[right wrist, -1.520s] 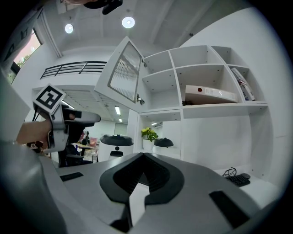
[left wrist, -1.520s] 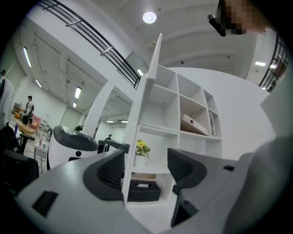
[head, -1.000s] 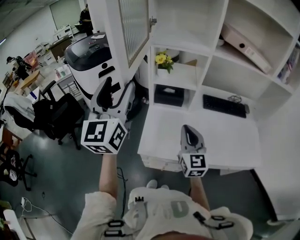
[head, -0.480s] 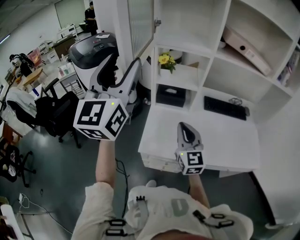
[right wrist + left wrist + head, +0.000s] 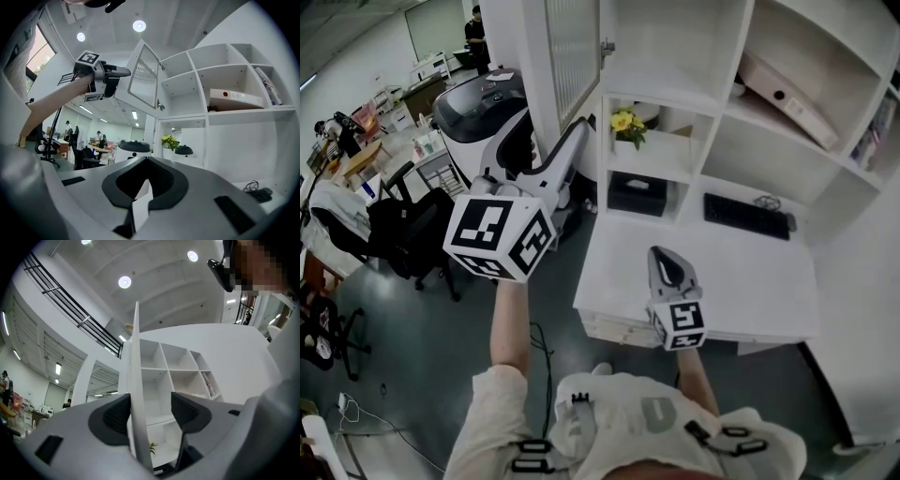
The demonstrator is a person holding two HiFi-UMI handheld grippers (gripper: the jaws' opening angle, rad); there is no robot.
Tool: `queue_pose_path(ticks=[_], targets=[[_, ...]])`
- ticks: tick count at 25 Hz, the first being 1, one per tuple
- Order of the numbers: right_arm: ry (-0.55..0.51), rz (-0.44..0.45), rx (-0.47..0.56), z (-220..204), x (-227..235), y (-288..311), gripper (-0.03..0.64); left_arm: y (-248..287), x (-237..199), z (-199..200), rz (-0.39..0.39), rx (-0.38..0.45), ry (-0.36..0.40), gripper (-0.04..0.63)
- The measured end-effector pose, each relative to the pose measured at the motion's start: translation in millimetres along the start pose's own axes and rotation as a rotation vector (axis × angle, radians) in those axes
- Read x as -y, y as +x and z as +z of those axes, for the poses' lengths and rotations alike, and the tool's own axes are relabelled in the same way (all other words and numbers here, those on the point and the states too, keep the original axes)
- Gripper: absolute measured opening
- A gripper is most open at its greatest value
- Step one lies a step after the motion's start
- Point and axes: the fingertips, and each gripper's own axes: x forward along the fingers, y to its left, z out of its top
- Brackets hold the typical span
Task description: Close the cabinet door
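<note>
**Door edge sits between the left jaws, not yet pushed**

Door (image 5: 135,380) edge runs straight up between the jaws of the left gripper (image 5: 150,414). These jaws are wide apart. The left pad lies against the panel or just beside it, and the right pad stands clear with a gap. So this is not a pinch. I judge that the jaws straddle the edge so that 1 pad can push the panel without sliding off it.

In the head view the left gripper (image 5: 575,134) is lifted high, with its tips at the lower free edge of the door (image 5: 572,52). The door stands swung out from the top-left compartment of the shelf (image 5: 675,42). The right gripper view agrees: the door (image 5: 143,77) hangs out at an angle and the compartment behind it is open.

The right gripper (image 5: 664,258) is low over the desk (image 5: 750,281), with its jaws drawn together on nothing. I think it has no work here and is kept low so it does not block the swing.

The task looks to be at its beginning, because the door is far from shut. The next move, in my judgement, is a steady sweep of the left gripper toward the shelf. The edge could slip out of the wide jaws, or the panel could knock hard on the frame.
</note>
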Motion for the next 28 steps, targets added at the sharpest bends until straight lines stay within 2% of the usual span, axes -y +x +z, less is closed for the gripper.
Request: queue_pose_path(ticks=[8, 10, 12, 14, 20, 24, 28], targets=[[0.009, -0.011, 0.015, -1.8, 4.7, 1.3, 0.005, -1.0, 8.6, 1.8, -0.063, 0.021, -0.039, 0.268], [0.009, -0.020, 0.012, -1.5, 7.7, 0.4, 0.005, -0.8, 7.7, 1.7, -0.082, 0.037, -0.093, 0.222], [0.010, -0.031, 0.003, -1.6, 10.5, -1.0, 0.005, 0.4, 7.7, 1.7, -0.126, 0.054, -0.187, 0.164], [0.012, -0.042, -0.001, -2.7, 12.8, -3.0, 0.005, 3.3, 11.9, 2.4, -0.162, 0.061, -0.240, 0.138], [0.007, -0.060, -0.031, -5.8, 15.2, -13.3, 0.005, 13.5, 33.0, 5.2, -0.155, 0.052, -0.194, 0.141], [0.021, -0.112, -0.022, -4.3, 26.1, -22.6, 0.005, 22.3, 47.3, 4.8, -0.136, 0.044, -0.122, 0.149], [0.027, -0.139, -0.020, -2.2, 33.3, -31.2, 0.005, 33.7, 61.6, 5.2, -0.135, 0.051, -0.084, 0.158]])
